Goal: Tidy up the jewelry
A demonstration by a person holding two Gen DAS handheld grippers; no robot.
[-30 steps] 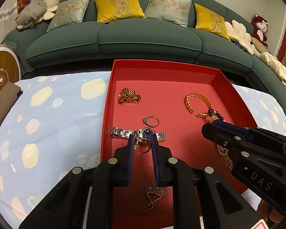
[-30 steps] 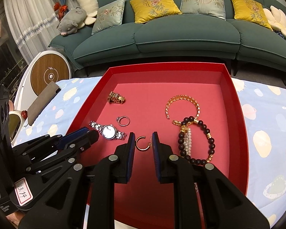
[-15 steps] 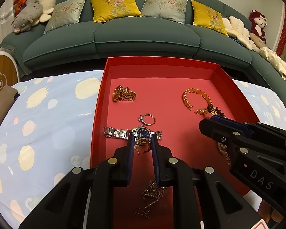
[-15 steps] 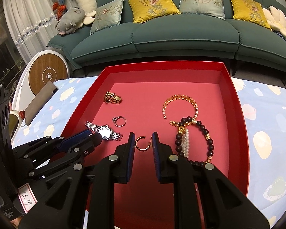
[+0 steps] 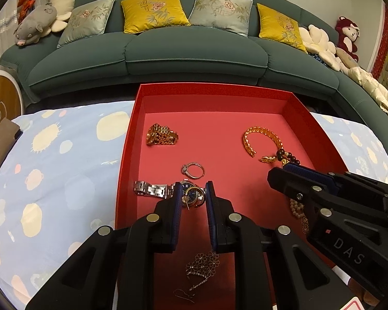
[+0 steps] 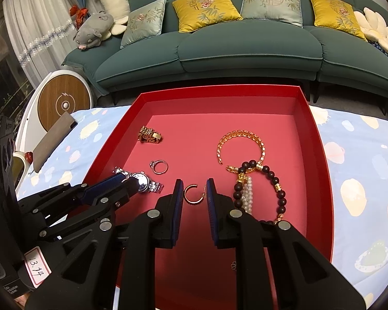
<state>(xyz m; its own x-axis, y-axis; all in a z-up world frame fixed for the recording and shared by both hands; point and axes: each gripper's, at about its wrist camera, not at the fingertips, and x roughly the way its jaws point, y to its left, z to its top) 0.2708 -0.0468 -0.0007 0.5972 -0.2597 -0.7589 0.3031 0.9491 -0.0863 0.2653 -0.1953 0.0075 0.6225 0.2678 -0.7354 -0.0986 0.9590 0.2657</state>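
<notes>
Both grippers are holding a hoop earring: left gripper fingers are clamped on a hoop above the watch; right gripper fingers are clamped on its hoop over bare tray floor. I'd be lowering both slowly, setting them side by side before releasing. Open room is sitting mid-tray; bracelets are crowding the right, red walls near.

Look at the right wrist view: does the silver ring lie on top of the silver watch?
No. The silver ring lies on the red tray's floor just beyond the silver watch, with bare red showing between them.
</notes>
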